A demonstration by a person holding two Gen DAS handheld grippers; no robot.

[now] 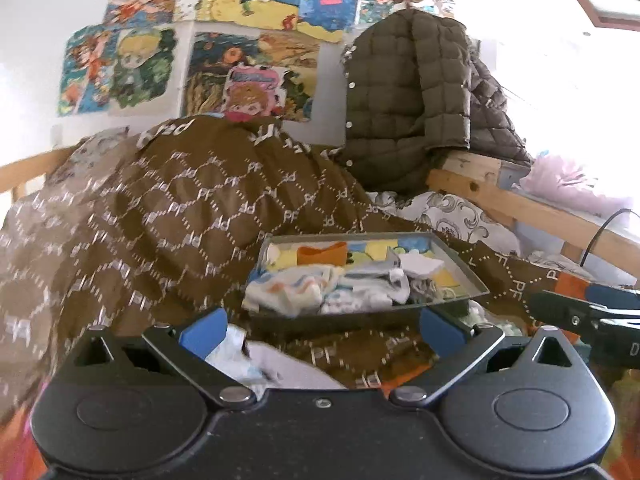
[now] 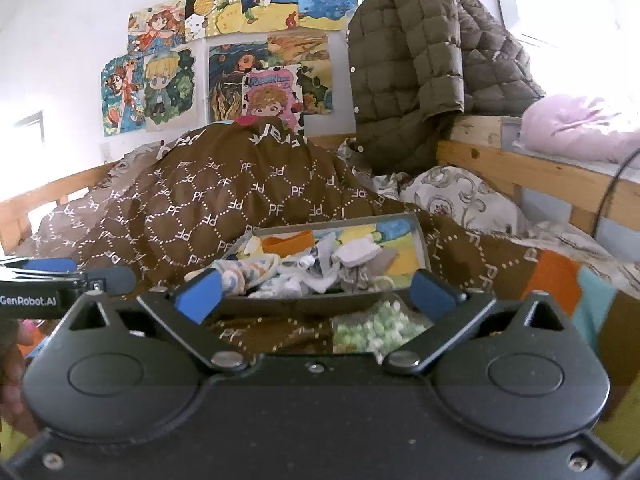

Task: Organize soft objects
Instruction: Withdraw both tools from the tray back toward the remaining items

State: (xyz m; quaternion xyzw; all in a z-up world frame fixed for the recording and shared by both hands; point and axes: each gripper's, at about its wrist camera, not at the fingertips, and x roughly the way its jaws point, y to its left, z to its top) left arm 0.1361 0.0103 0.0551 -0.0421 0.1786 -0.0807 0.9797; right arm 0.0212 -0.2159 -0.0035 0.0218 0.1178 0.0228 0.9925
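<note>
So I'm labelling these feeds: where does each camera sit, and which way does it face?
Left wrist: on the left gripper, open, facing the tray of small clothes on the quilt; the right gripper shows at its right edge.
Right wrist: on the right gripper, open, facing the tray; the left gripper shows at left.
Shared: tray, quilt, jacket, drawings.

A home bedroom: rumpled quilt (image 1: 192, 208) on a wooden bed (image 2: 540, 168), children's drawings (image 2: 248, 40) taped up.

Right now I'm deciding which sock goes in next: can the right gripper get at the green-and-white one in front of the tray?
Probably yes. The right gripper is open and empty, and the green-and-white sock lies uncovered on the brown quilt just below its fingertips.
</note>
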